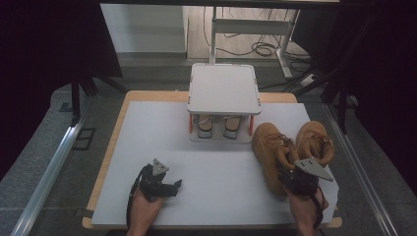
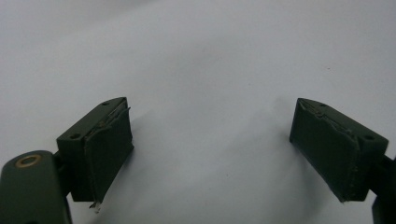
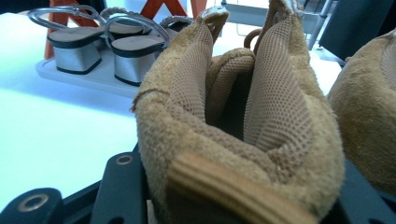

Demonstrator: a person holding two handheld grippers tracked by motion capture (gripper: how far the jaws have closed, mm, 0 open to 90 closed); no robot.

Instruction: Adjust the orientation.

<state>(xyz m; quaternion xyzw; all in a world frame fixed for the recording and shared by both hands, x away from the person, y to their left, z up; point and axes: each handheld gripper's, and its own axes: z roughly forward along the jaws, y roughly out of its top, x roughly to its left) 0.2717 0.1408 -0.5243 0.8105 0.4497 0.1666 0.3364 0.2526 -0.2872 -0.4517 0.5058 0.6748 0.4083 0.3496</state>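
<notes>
From the high view, the right claw (image 1: 290,169) sits at the heel end of the left tan boot (image 1: 269,150), which stretches straight ahead of it on the white desk (image 1: 216,167). The second tan boot (image 1: 314,142) stands just to that claw's right, beside the first. The small two-level rack (image 1: 223,93) holding a pair of sandals (image 1: 219,127) lies ahead and to the left of the right claw. The left claw (image 1: 172,187) rests well to the left, over bare desk.

In the left gripper view, the left claw (image 2: 210,149) is spread wide with nothing between its pads, just white desk surface (image 2: 205,56).

In the right gripper view, the right claw's jaws are pressed against either side of the boot's (image 3: 233,140) heel collar, clamping it. The sandals (image 3: 102,46) stand farther ahead to the left, and the other boot (image 3: 369,116) is at the right edge.
</notes>
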